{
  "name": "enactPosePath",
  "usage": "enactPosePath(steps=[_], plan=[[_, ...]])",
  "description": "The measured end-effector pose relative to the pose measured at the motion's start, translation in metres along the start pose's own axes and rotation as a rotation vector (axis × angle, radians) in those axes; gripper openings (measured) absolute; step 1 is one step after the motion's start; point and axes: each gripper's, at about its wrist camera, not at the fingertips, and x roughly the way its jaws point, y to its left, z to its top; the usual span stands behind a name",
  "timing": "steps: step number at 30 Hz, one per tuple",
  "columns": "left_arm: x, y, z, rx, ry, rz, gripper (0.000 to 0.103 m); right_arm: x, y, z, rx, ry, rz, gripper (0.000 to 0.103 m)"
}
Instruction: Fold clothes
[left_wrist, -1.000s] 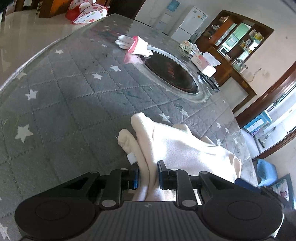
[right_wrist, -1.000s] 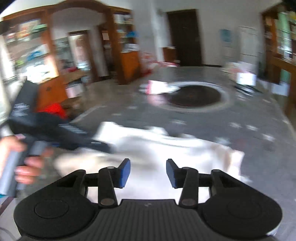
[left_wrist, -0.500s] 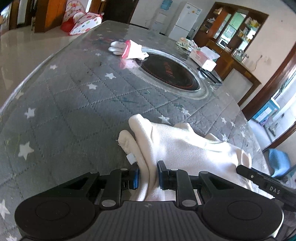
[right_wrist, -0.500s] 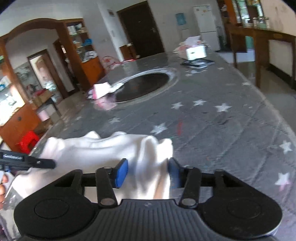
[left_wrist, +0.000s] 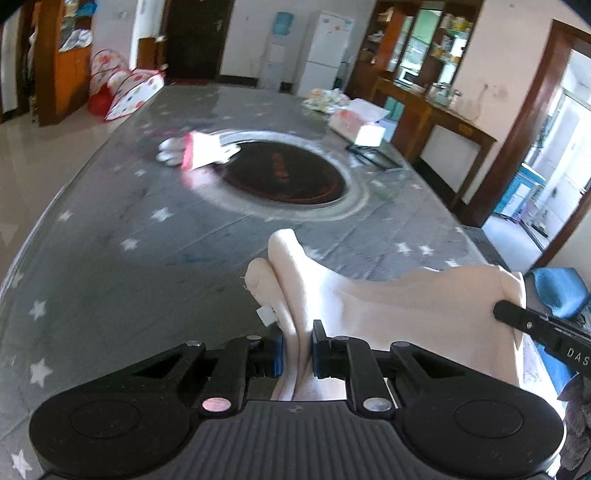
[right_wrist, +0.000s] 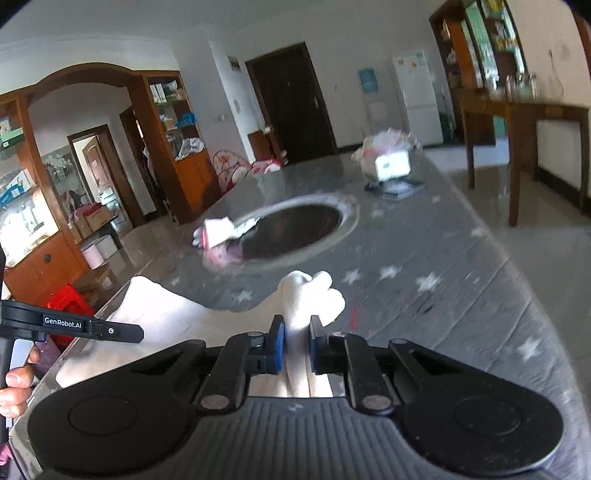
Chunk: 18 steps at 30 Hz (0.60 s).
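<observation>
Both grippers angle down over the star-patterned table (left_wrist: 110, 229). The left gripper (left_wrist: 297, 349) is closing, clenched on a bunched edge of the cream garment (left_wrist: 406, 306) at lower centre. The right gripper (right_wrist: 297, 345), which gaped empty a second ago, is closing on the garment's other end, stretching the cloth between them.

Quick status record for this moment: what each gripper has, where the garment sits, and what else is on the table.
left gripper: closing on cream garment, bunched fabric between pads
right gripper: closing on another bunch of the same garment
garment: stretched between both grippers over the near table edge
table: grey star-patterned cover
other items: pink-and-white cloth beside dark round inset; tissue box beyond
</observation>
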Motion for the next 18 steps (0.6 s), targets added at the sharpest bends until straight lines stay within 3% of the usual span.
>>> enactPosePath(steps=[9,18], plan=[[0.006,-0.051,0.023,0.065,-0.024,-0.055,0.015,-0.032,-0.021,0.031,-0.04,-0.079,-0.111,0.011],[0.028,-0.096,0.038,0.09,-0.011,-0.063,0.015,-0.042,-0.05,0.047,-0.044,-0.097,-0.199,0.011]])
